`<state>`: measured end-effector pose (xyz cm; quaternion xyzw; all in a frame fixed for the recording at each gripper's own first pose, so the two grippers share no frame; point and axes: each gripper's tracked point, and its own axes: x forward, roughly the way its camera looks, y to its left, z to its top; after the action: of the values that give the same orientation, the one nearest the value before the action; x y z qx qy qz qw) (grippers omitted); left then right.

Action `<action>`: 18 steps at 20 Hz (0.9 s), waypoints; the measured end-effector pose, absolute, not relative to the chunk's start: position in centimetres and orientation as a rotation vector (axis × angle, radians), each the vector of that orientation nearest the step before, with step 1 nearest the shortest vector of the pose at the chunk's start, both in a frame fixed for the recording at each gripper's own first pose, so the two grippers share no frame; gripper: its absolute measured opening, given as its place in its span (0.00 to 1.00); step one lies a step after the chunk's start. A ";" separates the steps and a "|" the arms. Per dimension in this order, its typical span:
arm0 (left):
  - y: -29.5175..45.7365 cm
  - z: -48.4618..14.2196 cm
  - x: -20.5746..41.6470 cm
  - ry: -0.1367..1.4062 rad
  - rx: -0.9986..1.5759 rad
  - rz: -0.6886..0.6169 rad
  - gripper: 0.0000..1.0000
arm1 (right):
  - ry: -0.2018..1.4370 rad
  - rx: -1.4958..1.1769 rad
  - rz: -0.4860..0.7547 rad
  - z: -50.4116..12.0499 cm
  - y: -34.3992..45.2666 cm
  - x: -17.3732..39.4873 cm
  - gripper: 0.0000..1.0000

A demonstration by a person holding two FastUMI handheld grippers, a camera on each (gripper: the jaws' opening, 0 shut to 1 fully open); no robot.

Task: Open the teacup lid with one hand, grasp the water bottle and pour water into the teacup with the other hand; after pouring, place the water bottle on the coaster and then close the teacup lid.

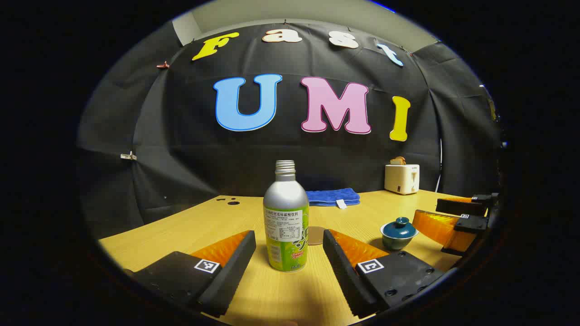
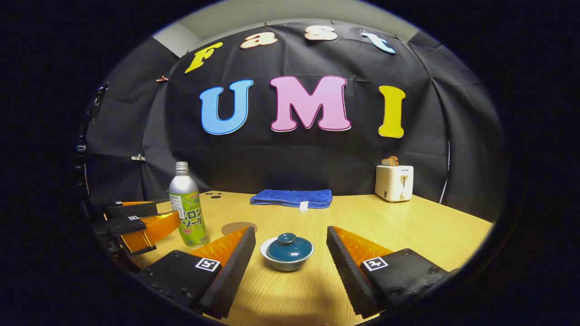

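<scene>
A silver bottle (image 1: 286, 217) with a green label stands upright and uncapped on the wooden table, between the fingers of my open left gripper (image 1: 289, 253), which do not touch it. Behind the bottle lies a round brown coaster (image 1: 316, 235). The small teacup (image 2: 287, 252) with its dark teal lid (image 2: 289, 246) on sits between the spread fingers of my open right gripper (image 2: 290, 253), also untouched. In the left gripper view the teacup (image 1: 398, 232) stands at the right, with the right gripper (image 1: 446, 222) beyond it. The right gripper view has the bottle (image 2: 187, 207), the coaster (image 2: 238, 227) and the left gripper (image 2: 156, 219) at the left.
A folded blue towel (image 2: 292, 198) lies at the back of the table (image 2: 408, 226) against the booth wall. A white toaster (image 2: 394, 182) with bread in it stands at the back right. Small dark holes (image 1: 232, 202) mark the tabletop at the back left.
</scene>
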<state>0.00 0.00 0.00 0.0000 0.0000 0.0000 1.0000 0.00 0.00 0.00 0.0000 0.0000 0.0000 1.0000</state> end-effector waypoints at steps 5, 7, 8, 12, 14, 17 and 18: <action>-0.3 0.0 0.4 -0.001 0.000 -0.019 0.95 | -0.001 0.000 0.001 0.0 -0.1 0.1 0.98; -0.4 0.1 0.9 -0.003 0.000 -0.026 0.95 | -0.001 -0.001 0.001 0.0 -0.1 0.0 0.98; -0.4 0.0 1.1 -0.002 0.000 -0.029 0.95 | 0.000 0.000 0.002 0.0 -0.1 0.0 0.98; -0.4 0.0 1.1 -0.004 -0.001 -0.035 0.95 | -0.001 -0.001 0.001 0.0 -0.1 0.3 0.98; -0.5 0.0 1.2 -0.004 -0.001 -0.035 0.95 | 0.000 -0.001 0.001 0.0 0.0 0.6 0.98; -0.5 0.1 1.1 -0.006 0.000 -0.035 0.95 | 0.000 0.000 0.004 -0.1 0.2 1.4 0.98; -0.5 0.2 1.1 -0.006 -0.001 -0.035 0.95 | 0.001 -0.001 0.007 -0.1 0.3 1.8 0.98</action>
<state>1.11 -0.50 0.19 -0.0003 -0.0028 -0.0174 0.9998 1.75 0.25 -0.09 -0.0004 0.0003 0.0036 1.0000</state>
